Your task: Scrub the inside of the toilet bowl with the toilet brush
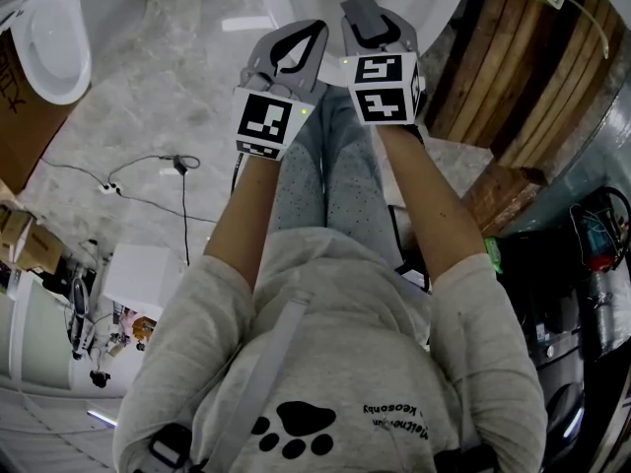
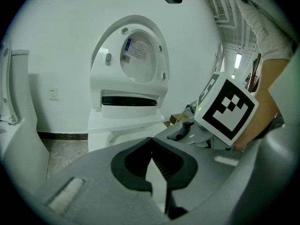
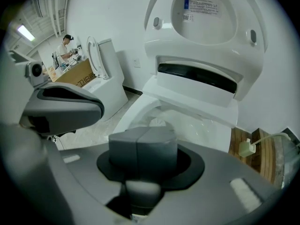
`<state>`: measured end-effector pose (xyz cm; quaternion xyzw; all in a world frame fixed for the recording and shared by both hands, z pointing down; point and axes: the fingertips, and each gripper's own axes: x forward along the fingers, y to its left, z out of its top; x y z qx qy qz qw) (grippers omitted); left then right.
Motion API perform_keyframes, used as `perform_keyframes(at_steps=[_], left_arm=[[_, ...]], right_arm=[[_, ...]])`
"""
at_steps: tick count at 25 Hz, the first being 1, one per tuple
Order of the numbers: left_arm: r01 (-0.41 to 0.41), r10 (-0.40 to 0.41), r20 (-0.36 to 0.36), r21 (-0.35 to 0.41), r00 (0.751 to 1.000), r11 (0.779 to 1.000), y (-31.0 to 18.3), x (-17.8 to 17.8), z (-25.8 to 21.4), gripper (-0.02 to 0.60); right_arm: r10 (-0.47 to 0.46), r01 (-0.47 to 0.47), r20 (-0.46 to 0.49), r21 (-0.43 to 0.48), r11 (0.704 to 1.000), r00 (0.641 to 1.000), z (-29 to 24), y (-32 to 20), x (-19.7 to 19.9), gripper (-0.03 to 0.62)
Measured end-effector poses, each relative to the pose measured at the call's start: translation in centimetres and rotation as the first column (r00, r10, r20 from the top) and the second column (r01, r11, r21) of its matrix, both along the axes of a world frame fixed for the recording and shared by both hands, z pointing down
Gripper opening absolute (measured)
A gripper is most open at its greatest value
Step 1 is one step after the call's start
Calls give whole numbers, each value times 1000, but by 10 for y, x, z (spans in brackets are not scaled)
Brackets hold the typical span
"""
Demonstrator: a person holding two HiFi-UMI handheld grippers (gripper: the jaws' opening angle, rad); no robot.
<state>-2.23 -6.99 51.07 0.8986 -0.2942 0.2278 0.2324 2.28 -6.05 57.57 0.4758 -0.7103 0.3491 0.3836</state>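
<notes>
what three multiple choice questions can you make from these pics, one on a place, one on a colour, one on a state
1. In the right gripper view, on which side of the toilet does the wooden platform lie?
A. to its left
B. to its right
C. on top of it

2. What colour is the toilet?
A. white
B. black
C. blue

3. How do the jaws of the right gripper stand?
A. wide apart
B. shut on a brush
C. together, with nothing between them

Answers:
1 B: the boards show at the lower right, beside the toilet.
2 A: all of it that shows is white.
3 C: the two jaws meet along one seam and nothing is held there.
</notes>
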Motion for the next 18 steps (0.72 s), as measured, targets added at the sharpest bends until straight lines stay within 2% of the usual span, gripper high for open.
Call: perform_keyframes(at_steps=[9, 18], left_arm=[[4, -4, 6, 2, 1000, 1000, 1, 0, -1, -11], [11, -11, 12, -6, 1000, 1000, 2, 0, 2, -11]], right_arm=[[-17, 18, -11, 9, 1000, 1000, 2, -10, 7, 156], [18, -17, -14, 30, 999, 1000, 2, -28, 25, 155]])
